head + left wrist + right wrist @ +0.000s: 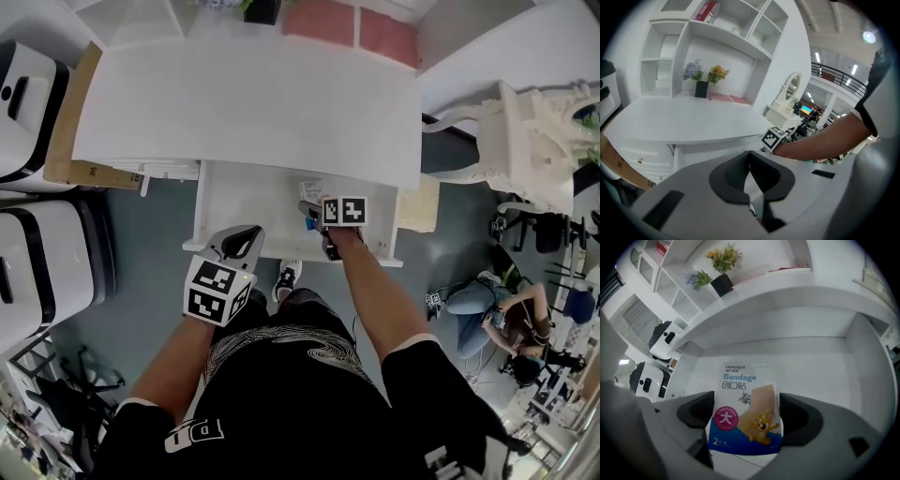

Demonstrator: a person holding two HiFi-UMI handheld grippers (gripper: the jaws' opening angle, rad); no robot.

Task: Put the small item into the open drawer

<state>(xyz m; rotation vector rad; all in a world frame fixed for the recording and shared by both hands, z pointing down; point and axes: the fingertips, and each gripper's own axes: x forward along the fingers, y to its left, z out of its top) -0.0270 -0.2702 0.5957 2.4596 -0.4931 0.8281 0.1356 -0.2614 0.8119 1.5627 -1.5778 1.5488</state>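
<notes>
Inside the open drawer (246, 202) under the white worktop (244, 103), the right tool (311, 212) holds the small item, a bandage packet (740, 404). The packet is clamped between its two jaws with the printed face turned to that tool's camera and its upper end reaching out over the drawer's bare white floor. At the drawer's front edge, toward its left end, the left tool (751, 174) hovers with its jaws closed tip to tip and nothing between them.
</notes>
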